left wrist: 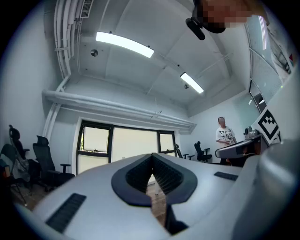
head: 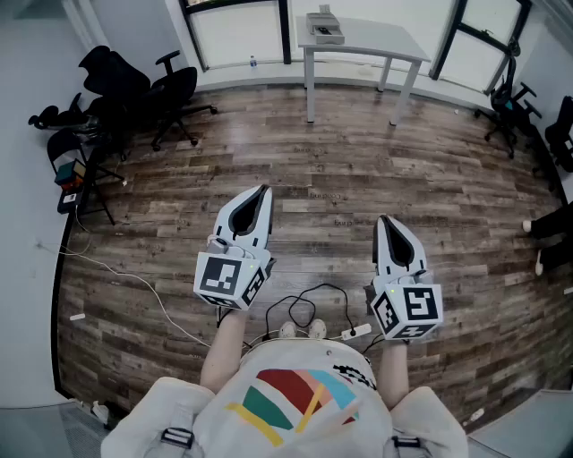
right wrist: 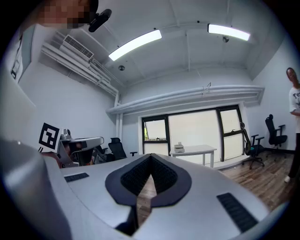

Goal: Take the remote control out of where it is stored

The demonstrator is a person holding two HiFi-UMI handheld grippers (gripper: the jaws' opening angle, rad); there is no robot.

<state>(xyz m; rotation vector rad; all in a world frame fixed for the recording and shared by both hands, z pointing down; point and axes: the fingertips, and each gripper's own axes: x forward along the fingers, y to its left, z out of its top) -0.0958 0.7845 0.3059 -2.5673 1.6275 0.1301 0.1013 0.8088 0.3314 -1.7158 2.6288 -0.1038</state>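
No remote control shows in any view. In the head view my left gripper (head: 262, 190) and right gripper (head: 387, 220) are held side by side over the wooden floor (head: 340, 179), pointing away from me toward a white table (head: 363, 40). Both are shut with nothing between the jaws. A stack of light-coloured things (head: 324, 27) lies on that table; what they are cannot be told. The left gripper view shows the left gripper's (left wrist: 152, 161) closed tips against windows, and the right gripper view shows the right gripper's (right wrist: 151, 162) closed tips with the table (right wrist: 196, 150) beyond.
Black office chairs (head: 134, 94) crowd the far left, more chairs (head: 515, 103) stand at the far right. Cables and a power strip (head: 354, 333) lie on the floor near my feet. A person (left wrist: 225, 136) stands at the right of the left gripper view.
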